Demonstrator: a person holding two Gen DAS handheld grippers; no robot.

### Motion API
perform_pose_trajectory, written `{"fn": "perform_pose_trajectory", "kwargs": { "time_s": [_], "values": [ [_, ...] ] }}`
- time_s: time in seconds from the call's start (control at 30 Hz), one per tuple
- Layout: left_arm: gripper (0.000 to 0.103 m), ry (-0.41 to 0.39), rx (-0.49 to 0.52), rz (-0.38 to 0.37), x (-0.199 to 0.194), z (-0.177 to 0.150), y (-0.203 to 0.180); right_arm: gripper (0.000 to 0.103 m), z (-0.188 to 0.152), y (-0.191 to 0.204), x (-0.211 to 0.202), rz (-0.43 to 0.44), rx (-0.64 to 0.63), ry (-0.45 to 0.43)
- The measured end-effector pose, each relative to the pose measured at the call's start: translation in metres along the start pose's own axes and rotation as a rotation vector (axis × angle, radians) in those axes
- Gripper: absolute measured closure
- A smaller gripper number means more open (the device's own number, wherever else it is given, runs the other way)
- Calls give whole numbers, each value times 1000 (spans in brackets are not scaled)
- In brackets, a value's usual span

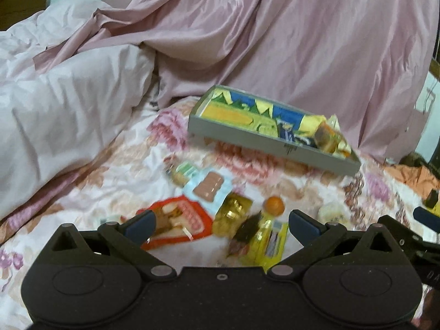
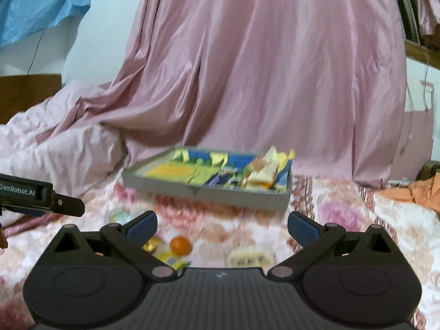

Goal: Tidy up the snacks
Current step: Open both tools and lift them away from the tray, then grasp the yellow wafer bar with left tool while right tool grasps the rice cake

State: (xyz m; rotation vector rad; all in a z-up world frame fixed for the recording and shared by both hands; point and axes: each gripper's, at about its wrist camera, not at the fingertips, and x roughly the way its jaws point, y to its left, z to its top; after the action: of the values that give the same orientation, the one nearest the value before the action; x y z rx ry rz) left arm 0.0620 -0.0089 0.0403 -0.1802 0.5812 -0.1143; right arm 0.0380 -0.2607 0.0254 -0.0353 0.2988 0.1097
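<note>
Meanwhile, both views are blurred, and the snacks lie loose on a floral sheet [image 1: 129, 165]. In the left wrist view, a white duvet [image 1: 63, 110] bulks at nine o'clock. The left gripper [image 1: 221, 224] stands with its jaws spread wide and holds nothing. Under it, from left to right, lie a red packet [image 1: 181, 220], a pale blue packet [image 1: 207, 185], a gold packet [image 1: 232, 216], a yellow packet [image 1: 268, 243] and a small orange [image 1: 273, 205]. At one o'clock from these sits a grey tray [image 1: 247, 137], with several packets heaped at its right end. Pink drapes [image 1: 302, 41] hang behind it.

In the right wrist view, the right gripper [image 2: 222, 227] is likewise spread wide and empty, with the orange [image 2: 180, 244] low between its fingers and the tray [image 2: 220, 194] at twelve o'clock, well apart.
</note>
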Motion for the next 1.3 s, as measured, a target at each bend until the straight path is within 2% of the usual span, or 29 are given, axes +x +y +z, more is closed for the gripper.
{"fn": "perform_pose_trajectory", "kwargs": {
  "time_s": [0.17, 0.37, 0.5, 0.67, 0.83, 0.97, 1.17, 1.3],
  "values": [
    [1, 26, 37, -14, 0, -14, 4, 0, -10, 4, -1, 4, -5, 83],
    [1, 62, 117, -66, 6, -27, -5, 0, -22, 3, 10, 3, -4, 208],
    [1, 90, 149, -95, 13, -34, -11, 0, -27, 0, 15, -5, 3, 238],
    [1, 159, 125, -124, 31, -34, -18, 0, -30, -4, 24, -14, 15, 273],
    [1, 217, 182, -156, 48, -37, -33, 0, -32, -9, 34, -25, 17, 319],
    [1, 281, 221, -213, 64, -36, -41, 0, -31, -19, 44, -13, 33, 352],
    [1, 384, 191, -285, 92, -35, -47, 0, -29, -29, 62, -4, -9, 360],
    [1, 401, 208, -281, 105, -35, -52, 0, -31, -38, 75, -1, 13, 369]
  ]
}}
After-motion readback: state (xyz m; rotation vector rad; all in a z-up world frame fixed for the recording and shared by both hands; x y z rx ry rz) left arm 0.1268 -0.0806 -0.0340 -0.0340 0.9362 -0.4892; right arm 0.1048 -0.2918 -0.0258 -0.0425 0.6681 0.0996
